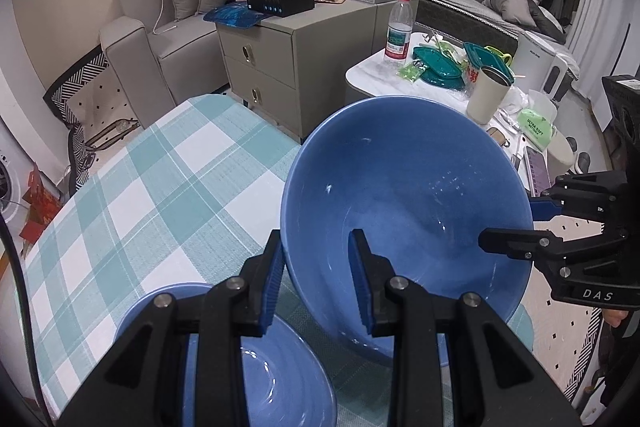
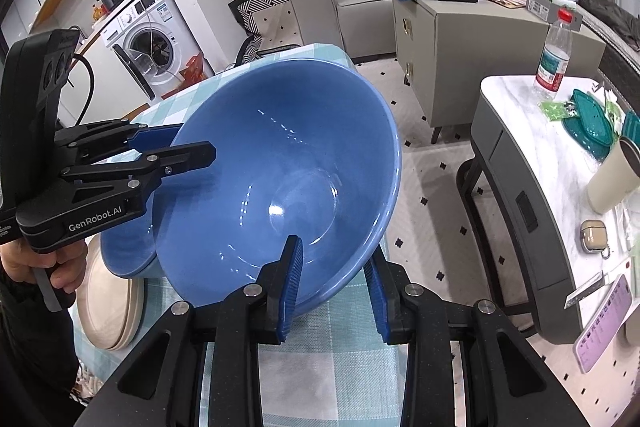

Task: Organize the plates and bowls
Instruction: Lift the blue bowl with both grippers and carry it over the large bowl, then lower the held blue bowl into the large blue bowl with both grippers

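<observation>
At lower centre of the left wrist view, the left gripper (image 1: 316, 279) is seen pinching the near rim of the large blue bowl (image 1: 404, 203); the right gripper (image 2: 332, 287) is clamped on the opposite rim. Bowl held tilted above the checked tablecloth (image 1: 160, 179). Glazed ceramic judged heavy, rigid, slippery, breakable; a two-sided rim hold is judged advisable. A smaller blue bowl (image 1: 264, 379) lies below

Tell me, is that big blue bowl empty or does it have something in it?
Empty. The big blue bowl, gripped at its rim, shows a bare glossy inside down to the bottom, with only light reflections.
</observation>
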The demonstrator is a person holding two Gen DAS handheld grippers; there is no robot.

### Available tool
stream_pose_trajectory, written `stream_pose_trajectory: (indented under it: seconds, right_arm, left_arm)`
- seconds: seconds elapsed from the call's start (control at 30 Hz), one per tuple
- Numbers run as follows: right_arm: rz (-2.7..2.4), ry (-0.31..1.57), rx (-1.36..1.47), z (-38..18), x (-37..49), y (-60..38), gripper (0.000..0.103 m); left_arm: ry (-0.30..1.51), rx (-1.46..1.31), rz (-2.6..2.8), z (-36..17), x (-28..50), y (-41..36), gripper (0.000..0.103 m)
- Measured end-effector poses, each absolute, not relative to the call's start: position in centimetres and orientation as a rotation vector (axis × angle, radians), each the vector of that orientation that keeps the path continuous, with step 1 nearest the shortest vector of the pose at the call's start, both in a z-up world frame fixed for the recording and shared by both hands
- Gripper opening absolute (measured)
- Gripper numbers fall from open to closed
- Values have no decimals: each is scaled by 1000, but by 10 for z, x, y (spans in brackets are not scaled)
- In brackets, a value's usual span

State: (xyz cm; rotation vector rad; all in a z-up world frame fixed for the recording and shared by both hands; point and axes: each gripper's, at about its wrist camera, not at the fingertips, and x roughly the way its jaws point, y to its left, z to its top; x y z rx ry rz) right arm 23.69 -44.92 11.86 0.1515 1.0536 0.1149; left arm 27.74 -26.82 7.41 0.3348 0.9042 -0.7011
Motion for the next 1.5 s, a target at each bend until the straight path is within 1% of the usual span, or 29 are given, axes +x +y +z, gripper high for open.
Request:
stream_pose_trajectory:
  seconds: [0.6, 0.9, 1.5]
  right_arm:
    - [137, 1014, 111, 145, 234, -429, 31]
    - [172, 999, 82, 160, 238, -407, 31]
    - [268, 1003, 21, 171, 251, -355, 31]
  left_arm:
    - [848, 302, -671, 100, 267, -244, 31]
    - [834, 277, -632, 110, 263, -219, 31]
    - [823, 227, -534, 119, 258, -162, 31]
